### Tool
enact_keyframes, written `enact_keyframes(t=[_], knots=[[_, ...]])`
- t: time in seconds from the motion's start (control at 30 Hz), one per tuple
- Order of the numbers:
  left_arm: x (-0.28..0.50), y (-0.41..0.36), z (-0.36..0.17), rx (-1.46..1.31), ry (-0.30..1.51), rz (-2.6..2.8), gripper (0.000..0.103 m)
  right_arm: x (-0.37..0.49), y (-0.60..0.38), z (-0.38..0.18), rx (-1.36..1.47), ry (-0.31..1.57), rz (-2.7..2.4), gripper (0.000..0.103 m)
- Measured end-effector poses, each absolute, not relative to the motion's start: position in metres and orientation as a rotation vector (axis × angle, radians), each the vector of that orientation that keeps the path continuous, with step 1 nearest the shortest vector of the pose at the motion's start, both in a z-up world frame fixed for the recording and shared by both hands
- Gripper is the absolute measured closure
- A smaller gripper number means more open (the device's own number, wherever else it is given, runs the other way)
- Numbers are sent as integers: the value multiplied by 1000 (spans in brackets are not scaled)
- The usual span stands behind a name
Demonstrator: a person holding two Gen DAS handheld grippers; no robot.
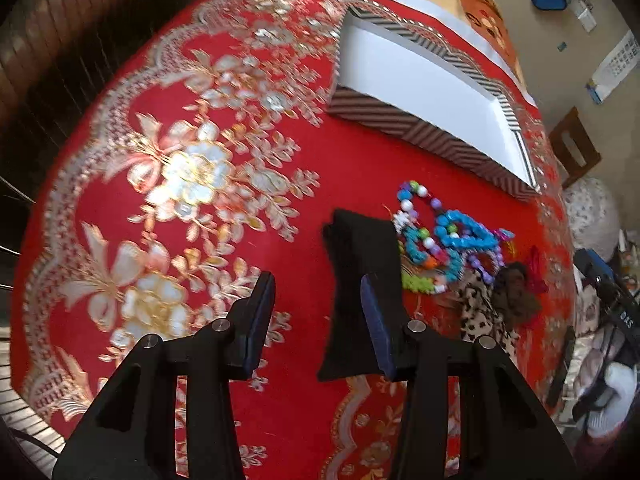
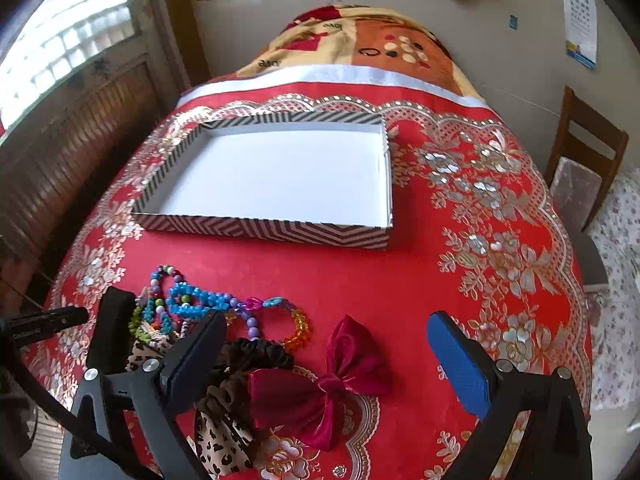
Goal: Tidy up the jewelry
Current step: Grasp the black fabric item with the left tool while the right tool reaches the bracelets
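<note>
A striped box [image 2: 264, 230] with a white empty inside stands on the red tablecloth; it also shows in the left wrist view [image 1: 400, 120]. A heap of coloured bead bracelets [image 2: 200, 304] [image 1: 444, 240] lies in front of it, with a black scrunchie [image 2: 256, 354], a leopard scrunchie [image 2: 222, 436] and a dark red velvet bow [image 2: 324, 384]. A flat black piece [image 1: 360, 292] lies beside the beads. My right gripper [image 2: 326, 356] is open, its jaws on either side of the bow and scrunchies. My left gripper [image 1: 318, 318] is open and empty, left of the beads.
The red embroidered tablecloth [image 2: 480, 220] covers a round table. A wooden chair [image 2: 584, 168] stands to the right. A window and brown wall panel [image 2: 60, 100] are on the left. The other gripper's handle [image 1: 604, 292] shows at the right edge.
</note>
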State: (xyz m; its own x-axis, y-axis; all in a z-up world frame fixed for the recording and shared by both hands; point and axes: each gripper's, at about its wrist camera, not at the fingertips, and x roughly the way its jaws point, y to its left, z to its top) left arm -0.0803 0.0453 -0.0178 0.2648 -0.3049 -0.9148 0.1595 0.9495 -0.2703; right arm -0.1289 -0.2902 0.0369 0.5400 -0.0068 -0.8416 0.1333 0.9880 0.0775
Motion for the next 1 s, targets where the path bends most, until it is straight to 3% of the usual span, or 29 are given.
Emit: enact_keyframes(t=[0.1, 0.27, 0.43, 0.77, 1.0], knots=[[-81, 36, -25, -142, 1287, -359, 54, -126, -292, 35, 131, 1011, -59, 12], [-79, 27, -34, -143, 1311, -365, 53, -113, -291, 23, 150, 1042, 15, 21], [-73, 13, -39, -89, 1304, -337, 53, -93, -288, 2, 129, 1103, 83, 41], [-61, -7, -45, -26, 1281, -294, 53, -76, -277, -35, 46, 1194, 144, 47], [-57, -8, -49, -31, 1284, -293, 53, -73, -274, -43, 30, 1195, 149, 60]])
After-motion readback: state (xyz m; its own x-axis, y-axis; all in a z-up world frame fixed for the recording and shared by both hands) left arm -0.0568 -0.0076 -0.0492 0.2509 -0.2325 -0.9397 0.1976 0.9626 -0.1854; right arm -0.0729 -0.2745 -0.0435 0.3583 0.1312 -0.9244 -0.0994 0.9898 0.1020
